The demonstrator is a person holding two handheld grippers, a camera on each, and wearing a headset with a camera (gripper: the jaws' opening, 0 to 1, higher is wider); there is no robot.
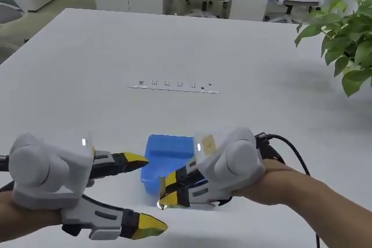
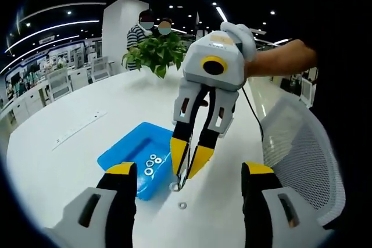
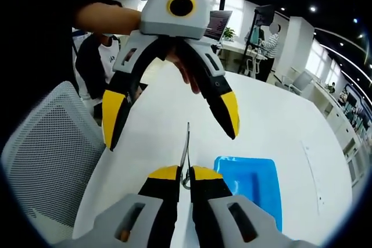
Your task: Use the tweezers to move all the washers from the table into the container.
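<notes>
Washers (image 2: 182, 205): two loose on table (image 1: 174, 56), just beside container (image 2: 125, 155); others already inside.
Tweezers (image 3: 186, 149): clamped in right gripper (image 2: 189, 164), tips down by one washer.
Left gripper (image 3: 171, 132): spread wide, empty.
Technique: pinch the rim gently, lift clear over the wall.

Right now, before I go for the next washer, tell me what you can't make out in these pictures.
Left gripper view: the washers in the blue container are too small to count; whether the tweezers grip the washer at their tips is unclear.
Head view: the right hand-held gripper covers the tweezers' tips and the container's near side, hiding its contents.
Right gripper view: the container's inside is too blurred to show washers.
</notes>
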